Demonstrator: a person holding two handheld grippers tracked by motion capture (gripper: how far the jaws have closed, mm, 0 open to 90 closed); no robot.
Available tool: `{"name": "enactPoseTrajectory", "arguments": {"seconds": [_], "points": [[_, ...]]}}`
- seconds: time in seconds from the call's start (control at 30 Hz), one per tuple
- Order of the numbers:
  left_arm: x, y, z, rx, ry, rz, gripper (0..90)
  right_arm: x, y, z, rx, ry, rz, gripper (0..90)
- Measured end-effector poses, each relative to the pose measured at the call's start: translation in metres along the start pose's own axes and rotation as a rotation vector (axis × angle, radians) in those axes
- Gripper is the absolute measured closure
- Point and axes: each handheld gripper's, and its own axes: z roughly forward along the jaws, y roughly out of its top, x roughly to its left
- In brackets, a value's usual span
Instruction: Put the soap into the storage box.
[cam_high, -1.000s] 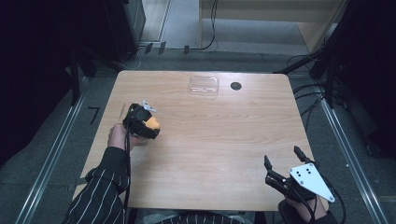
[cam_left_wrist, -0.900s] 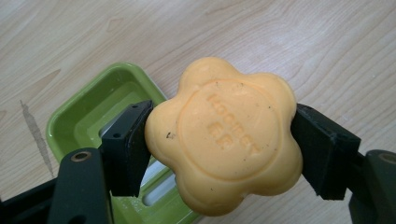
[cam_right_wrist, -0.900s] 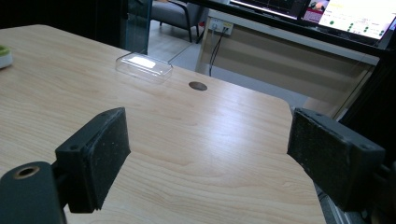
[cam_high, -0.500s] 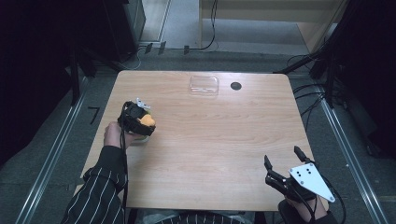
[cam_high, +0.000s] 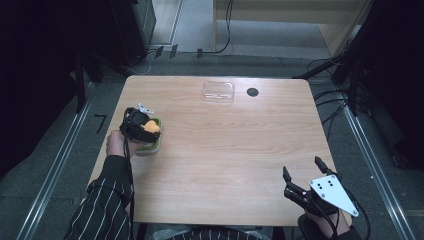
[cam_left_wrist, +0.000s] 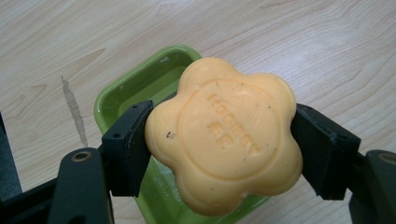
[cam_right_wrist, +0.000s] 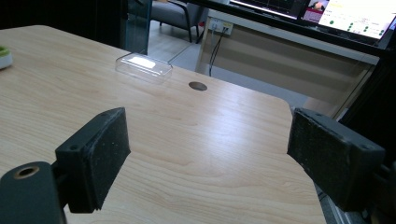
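Soap (cam_left_wrist: 224, 140) bears blurred embossed lettering, clamped over green dish (cam_left_wrist: 126, 93).

Bare table (cam_high: 230, 150) between both tongs; a clear lid (cam_high: 218, 92) sits near its far edge.

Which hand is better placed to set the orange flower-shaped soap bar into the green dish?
Left. The left gripper is shut on the orange flower-shaped soap bar, directly above the green soap dish. The right gripper hangs open at the table's near right corner, far from the dish.

Lab, dark equipment racks (cam_high: 135, 25), floor cables (cam_high: 227, 30), monitor (cam_right_wrist: 359, 16)
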Motion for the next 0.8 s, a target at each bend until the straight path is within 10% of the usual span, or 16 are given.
{"name": "enactPoseTrajectory", "arguments": {"seconds": [0.8], "points": [[0.017,-0.007,0.017,0.029,-0.004,-0.067,27.7,0.0,0.0,0.0,0.001,0.002,-0.002,13.3]]}}
